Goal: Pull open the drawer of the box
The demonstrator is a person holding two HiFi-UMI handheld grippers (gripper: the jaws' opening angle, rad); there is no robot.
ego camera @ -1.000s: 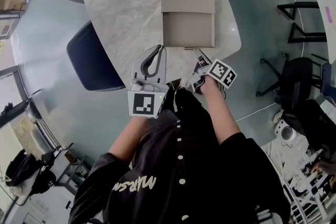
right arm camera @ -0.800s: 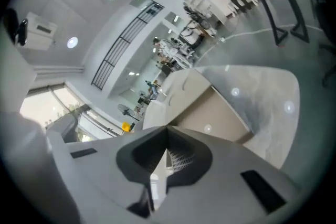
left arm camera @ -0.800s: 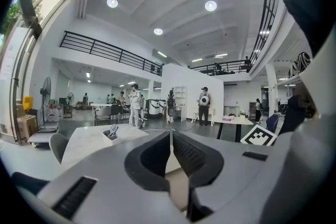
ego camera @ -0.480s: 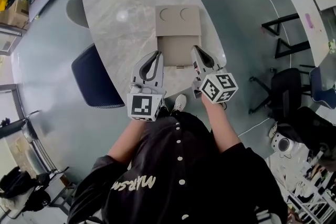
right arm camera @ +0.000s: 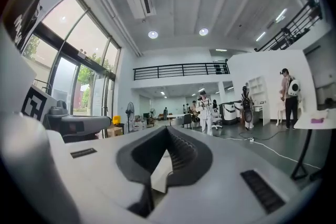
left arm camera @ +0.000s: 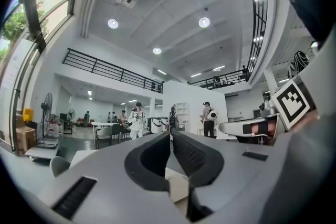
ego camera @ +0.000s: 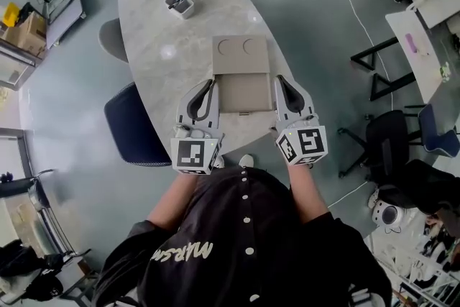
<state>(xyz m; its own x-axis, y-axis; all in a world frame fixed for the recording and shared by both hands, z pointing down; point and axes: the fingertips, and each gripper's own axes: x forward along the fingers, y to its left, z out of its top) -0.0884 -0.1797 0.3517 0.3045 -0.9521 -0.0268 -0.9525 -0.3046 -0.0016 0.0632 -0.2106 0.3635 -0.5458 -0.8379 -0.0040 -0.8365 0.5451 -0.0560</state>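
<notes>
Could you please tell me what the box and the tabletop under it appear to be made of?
The box looks like matte tan cardboard: a dull, even surface with two circular outlines on top. The tabletop looks like polished marble or a marble-look laminate: pale grey veining and glossy light spots.

- My left gripper (ego camera: 207,83) and right gripper (ego camera: 282,80) are pale grey with black pads; each bears black-and-white square markers.
- The box (ego camera: 241,55) and its drawer (ego camera: 244,92) are plain tan.
- The bench (ego camera: 159,19) is grey-white veined marble.
- The chair (ego camera: 133,127) is dark navy.
</notes>
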